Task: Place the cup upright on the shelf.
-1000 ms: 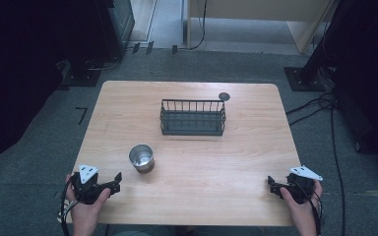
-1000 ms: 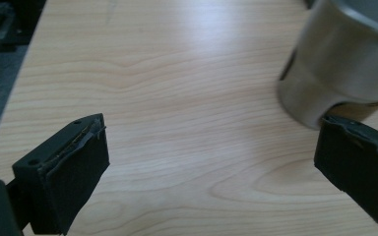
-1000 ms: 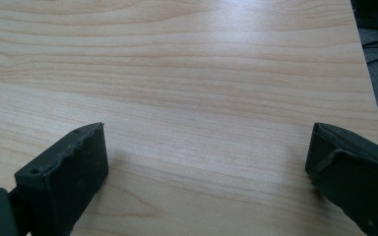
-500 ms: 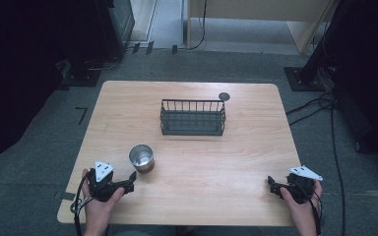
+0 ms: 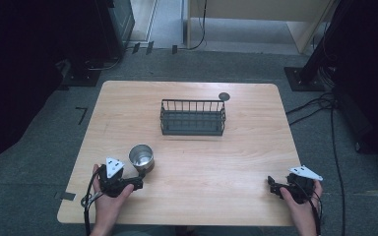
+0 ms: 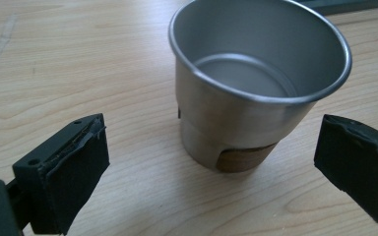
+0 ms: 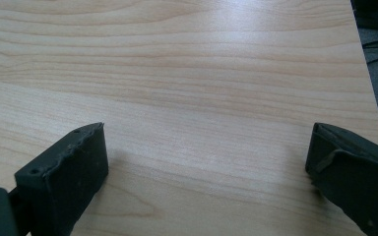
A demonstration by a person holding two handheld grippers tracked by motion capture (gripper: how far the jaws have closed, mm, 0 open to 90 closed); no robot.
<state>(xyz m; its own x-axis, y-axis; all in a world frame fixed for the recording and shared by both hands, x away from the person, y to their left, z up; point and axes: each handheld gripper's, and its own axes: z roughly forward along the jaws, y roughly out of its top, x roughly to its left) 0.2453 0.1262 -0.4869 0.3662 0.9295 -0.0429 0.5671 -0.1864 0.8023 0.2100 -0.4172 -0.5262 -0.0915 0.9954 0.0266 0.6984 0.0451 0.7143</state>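
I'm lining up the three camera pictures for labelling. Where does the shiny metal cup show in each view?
High view: the shiny metal cup stands upright at the table's near left, just ahead of the left gripper.
Left gripper view: the cup sits upper centre, beyond and between the open jaws, untouched.
Right gripper view: not in it; there the open jaws frame bare wood.
Shared landmark: the light wooden table, also at and.

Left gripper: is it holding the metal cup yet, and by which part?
Nothing is held. The left gripper is open, its jaws either side of the metal cup without touching it.
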